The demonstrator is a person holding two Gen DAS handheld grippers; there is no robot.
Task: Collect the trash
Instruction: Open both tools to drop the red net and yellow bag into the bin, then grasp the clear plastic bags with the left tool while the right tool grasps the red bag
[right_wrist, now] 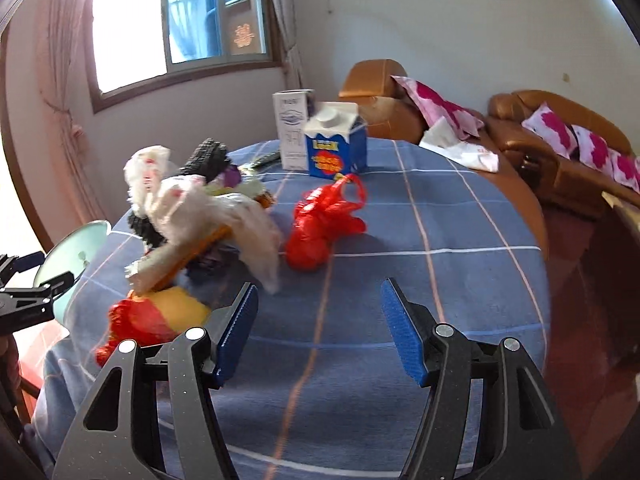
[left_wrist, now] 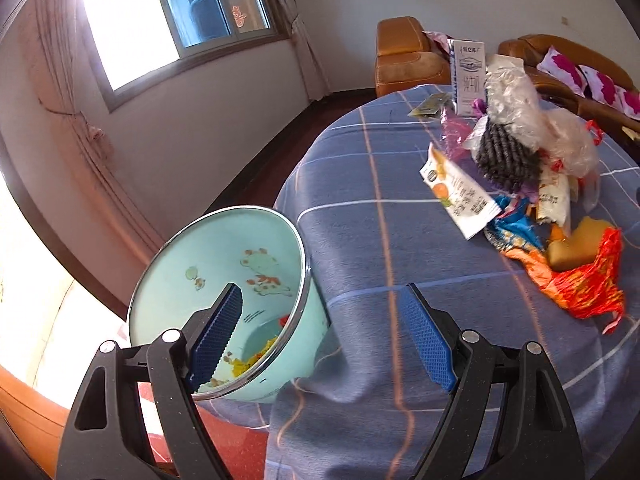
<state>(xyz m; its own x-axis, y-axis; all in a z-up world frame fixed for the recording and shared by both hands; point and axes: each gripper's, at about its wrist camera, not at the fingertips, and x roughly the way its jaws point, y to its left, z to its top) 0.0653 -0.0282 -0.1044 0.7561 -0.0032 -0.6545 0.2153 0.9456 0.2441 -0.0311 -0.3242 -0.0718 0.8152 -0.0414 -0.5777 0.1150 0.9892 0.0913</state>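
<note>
Blue ribbed pads line both hand-held grippers, and both stand wide apart with nothing between them. The left gripper [left_wrist: 320, 336] hangs over the near left edge of the table [left_wrist: 360, 240], its left finger in front of the mouth of a pale green bin [left_wrist: 224, 280], its right finger over the blue checked cloth. The bin sits just beside the table edge, tilted so its chrome-rimmed mouth shows; inside, at the bottom, lie yellow and red scraps, and cartoon prints mark its inner wall.

The right gripper [right_wrist: 318, 328] hovers above bare cloth at the near side of the table, jaws spread, holding nothing. Just left of its left finger lie a yellow sponge [right_wrist: 184, 308] and a crumpled red mesh bag [right_wrist: 132, 324], touching each other. Beyond them rises a heap of trash: white crumpled paper [right_wrist: 192, 208], a dark knitted item [right_wrist: 208, 156] and an orange strip among wrappers. To the right of the heap, apart from it, a red plastic bag [right_wrist: 324, 220] lies bunched on the cloth. At the far side stand a blue milk carton [right_wrist: 336, 152] and, touching it on the left, a taller white carton [right_wrist: 290, 132]. Past the table stands a brown leather sofa [right_wrist: 520, 140] with pink-patterned cushions.
</note>
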